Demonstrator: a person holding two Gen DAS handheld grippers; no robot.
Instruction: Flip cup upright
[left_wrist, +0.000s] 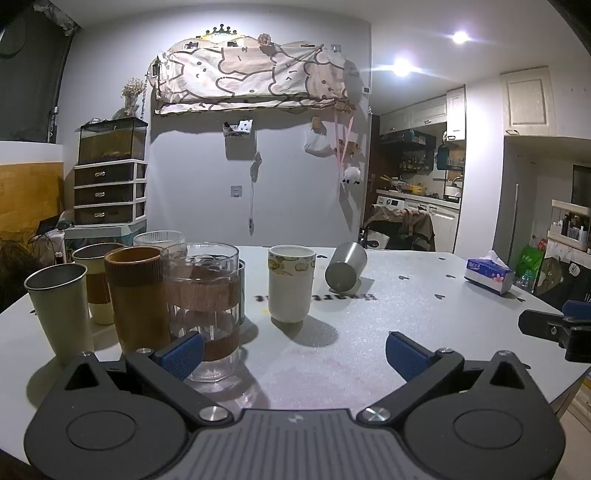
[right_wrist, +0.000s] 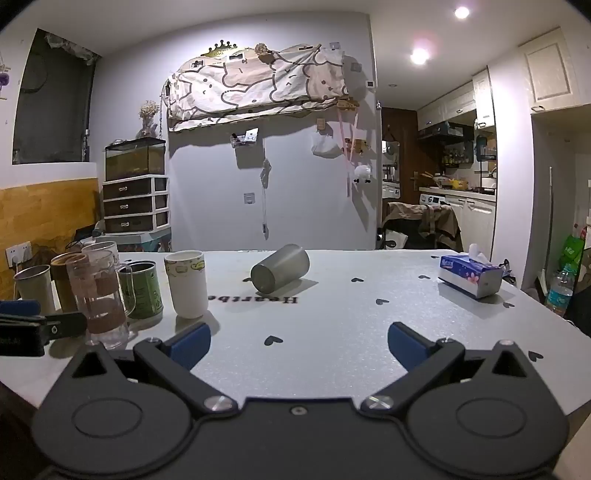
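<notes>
Table (right_wrist: 332, 332): pale speckled top, small dark heart marks, printed lettering mid-frame.

Left of frame, standing upright in a close group:
- white cup (right_wrist: 186, 282) with patterned band near rim, nearest centre
- green mug (right_wrist: 142, 290), just left of it
- clear glass (left_wrist: 207, 302) with brown sleeve, in front
- brown cup (left_wrist: 136, 295)
- pale metal tumbler (left_wrist: 61, 306), far left

Right of frame: tissue box (right_wrist: 471, 275), blue and white, tissue poking out, well apart from the cups.

Background, left: drawer unit (right_wrist: 135, 203) with a tank (right_wrist: 135, 157) on top. Upper centre: patterned cloth (right_wrist: 258, 83) hung on the wall.
</notes>
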